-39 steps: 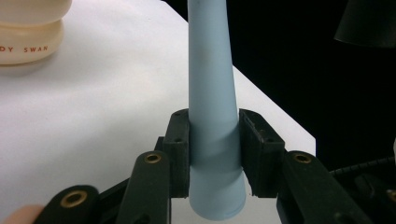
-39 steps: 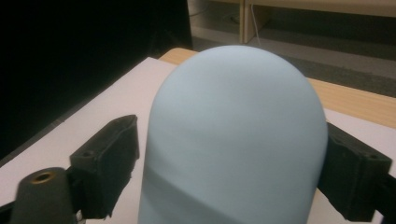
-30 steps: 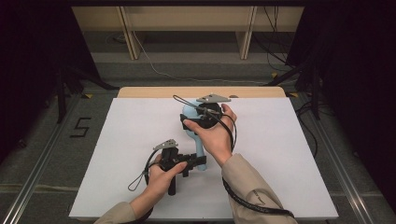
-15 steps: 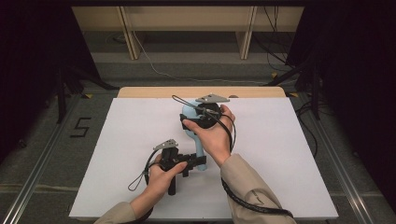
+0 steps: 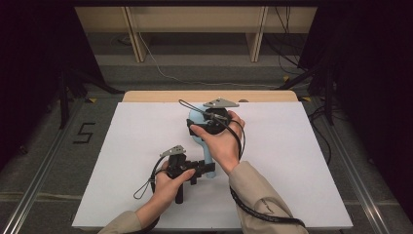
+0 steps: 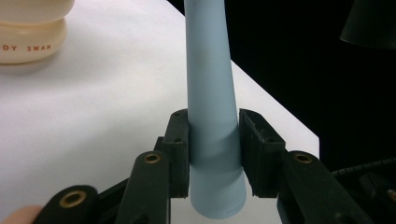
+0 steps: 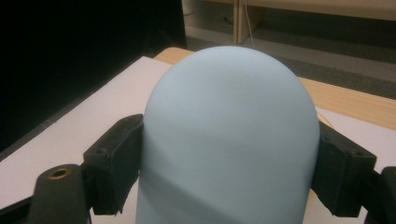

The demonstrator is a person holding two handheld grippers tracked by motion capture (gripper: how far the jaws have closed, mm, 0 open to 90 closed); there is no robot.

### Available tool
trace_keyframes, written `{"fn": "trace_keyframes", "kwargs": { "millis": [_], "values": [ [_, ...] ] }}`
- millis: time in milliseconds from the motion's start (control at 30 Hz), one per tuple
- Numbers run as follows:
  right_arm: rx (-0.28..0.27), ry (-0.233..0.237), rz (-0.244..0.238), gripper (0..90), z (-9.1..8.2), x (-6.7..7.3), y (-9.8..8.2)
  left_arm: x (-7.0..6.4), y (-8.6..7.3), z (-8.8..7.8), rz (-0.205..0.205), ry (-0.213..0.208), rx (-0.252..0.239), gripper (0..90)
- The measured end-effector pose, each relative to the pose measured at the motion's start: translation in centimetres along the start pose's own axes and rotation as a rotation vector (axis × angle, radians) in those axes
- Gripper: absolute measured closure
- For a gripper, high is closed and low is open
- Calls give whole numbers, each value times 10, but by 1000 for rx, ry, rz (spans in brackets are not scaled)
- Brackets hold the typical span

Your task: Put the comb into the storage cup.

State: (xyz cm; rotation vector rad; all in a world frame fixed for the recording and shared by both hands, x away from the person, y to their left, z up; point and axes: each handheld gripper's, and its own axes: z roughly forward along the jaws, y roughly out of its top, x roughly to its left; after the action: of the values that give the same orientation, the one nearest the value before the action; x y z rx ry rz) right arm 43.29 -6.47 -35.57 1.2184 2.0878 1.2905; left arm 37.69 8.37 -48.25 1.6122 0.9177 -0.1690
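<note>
A light blue tool with a wide rounded head [image 5: 194,117] and a tapering handle [image 5: 207,157] lies along the middle of the white table top [image 5: 297,161]. My left gripper [image 5: 208,168] is shut on the narrow end of the handle [image 6: 208,70], with a black pad [image 6: 179,144] pressed on each side. My right gripper [image 5: 198,126] is shut on the wide head [image 7: 231,135], its jaws spread far apart around the head's two sides. A hand holds each gripper.
A cream bottle with printed lettering [image 6: 32,28] stands on the table beyond the handle in the left gripper view. A bare wooden strip [image 5: 156,96] runs along the table's far edge. Dark floor and shelf legs lie beyond it.
</note>
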Motion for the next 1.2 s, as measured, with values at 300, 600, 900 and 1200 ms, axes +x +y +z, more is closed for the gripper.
{"fn": "trace_keyframes", "kwargs": {
  "millis": [300,600,900,1200],
  "values": [
    [-13,15,3,217,-1,2,1,0,1,-1,7,2,-4,650],
    [-11,24,2,224,-2,4,3,0,1,0,21,13,0,647],
    [-21,27,7,228,-2,4,2,-1,1,-1,35,22,2,643],
    [-29,39,16,230,-4,3,1,-1,2,-1,45,34,2,644]
  ]
}}
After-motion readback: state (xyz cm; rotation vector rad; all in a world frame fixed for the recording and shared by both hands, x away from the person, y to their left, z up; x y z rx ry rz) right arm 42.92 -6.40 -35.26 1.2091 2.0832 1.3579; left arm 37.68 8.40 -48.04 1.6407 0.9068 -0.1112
